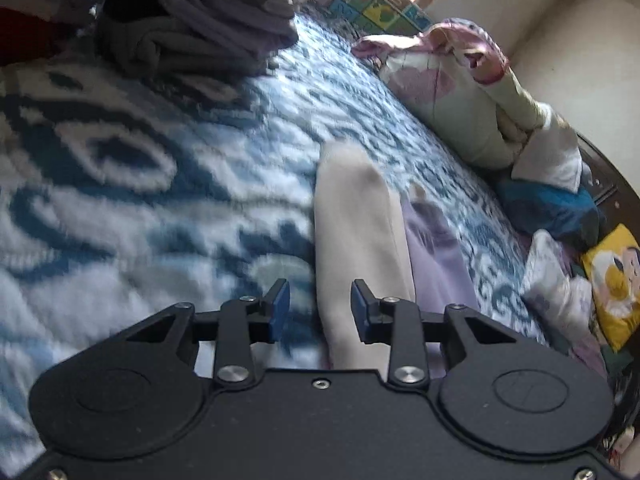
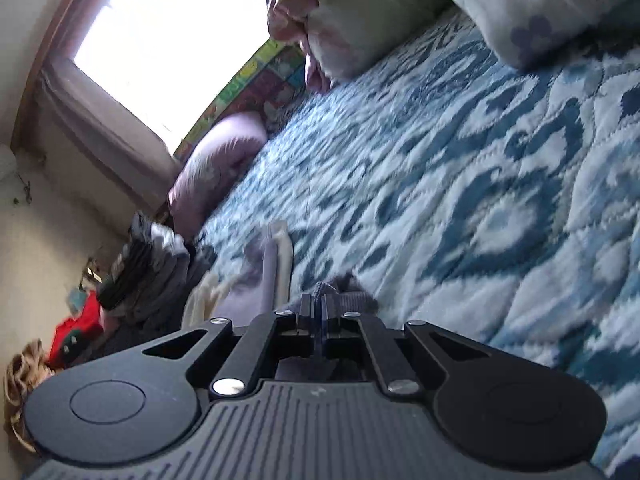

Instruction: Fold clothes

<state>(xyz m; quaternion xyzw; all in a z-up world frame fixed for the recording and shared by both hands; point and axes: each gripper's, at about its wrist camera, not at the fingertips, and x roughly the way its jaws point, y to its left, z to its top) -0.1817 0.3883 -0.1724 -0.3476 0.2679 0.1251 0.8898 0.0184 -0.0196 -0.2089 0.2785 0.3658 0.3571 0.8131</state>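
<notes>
— Left wrist view first: what do we have in front of us?

— Our left gripper (image 1: 320, 312) hangs over the blue-and-white patterned quilt (image 1: 160, 184), its blue-padded fingers spread wide with nothing between them. A cream garment (image 1: 356, 240) runs forward from under the gripper, lying flat on the quilt, and a lilac garment (image 1: 436, 252) lies just beside it on the right, touching it

— And the other hand?

— In the right wrist view our right gripper (image 2: 319, 312) has its fingers pressed together on a bit of purple-grey knit fabric (image 2: 348, 294), bunched right at the tips. We cannot tell which garment that fabric belongs to

— Where are the rest of the clothes?

— We see a stack of folded dark and purple clothes (image 1: 200, 28) at the far left of the bed. From the right side the same kind of stack (image 2: 144, 264) sits near a lilac pillow (image 2: 220, 164) below the bright window (image 2: 168, 36)

— Anything else on the bed?

— We see a floral duvet bundle (image 1: 452, 92) along the wall, and a yellow cartoon cushion (image 1: 616, 280) at the right edge
</notes>
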